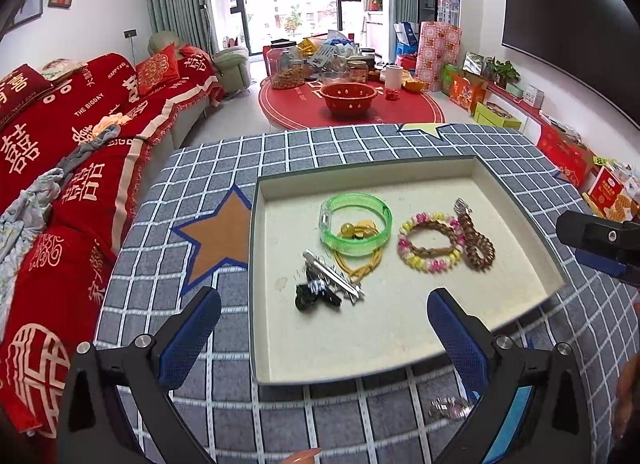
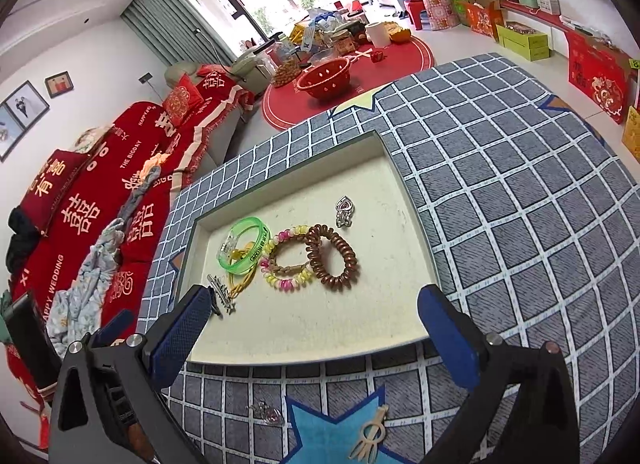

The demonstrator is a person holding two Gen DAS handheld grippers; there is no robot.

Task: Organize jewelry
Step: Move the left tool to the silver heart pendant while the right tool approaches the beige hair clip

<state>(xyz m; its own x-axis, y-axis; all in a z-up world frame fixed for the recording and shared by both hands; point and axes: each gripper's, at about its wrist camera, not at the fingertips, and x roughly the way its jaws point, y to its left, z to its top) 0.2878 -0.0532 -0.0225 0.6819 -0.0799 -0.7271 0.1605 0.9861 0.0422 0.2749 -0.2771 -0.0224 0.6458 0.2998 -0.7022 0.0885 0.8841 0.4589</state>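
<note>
A shallow cream tray point(image 1: 360, 356) point(image 2: 400, 304) lies on the checked tablecloth. In it lie a green bangle point(image 1: 355, 229) point(image 2: 244, 244), a yellow cord point(image 1: 354, 264), a pink and yellow bead bracelet point(image 1: 431, 242) point(image 2: 288, 262), a brown coil band point(image 1: 478, 244) point(image 2: 332, 258), silver clips point(image 1: 332, 278) point(image 2: 222, 292) and a silver charm point(image 2: 344, 210). My left gripper point(image 1: 324, 328) is open and empty over the tray's near edge. My right gripper point(image 2: 312, 328) is open and empty over the tray's near edge. A small silver-pink piece point(image 1: 448, 408) point(image 2: 266, 412) and a wooden pendant point(image 2: 370, 436) lie on the cloth before the tray.
The right gripper's body point(image 1: 600, 242) shows at the right edge in the left wrist view. A red sofa point(image 1: 60, 168) stands to the left of the table. A red round table point(image 1: 348, 104) with a red bowl and jars stands beyond.
</note>
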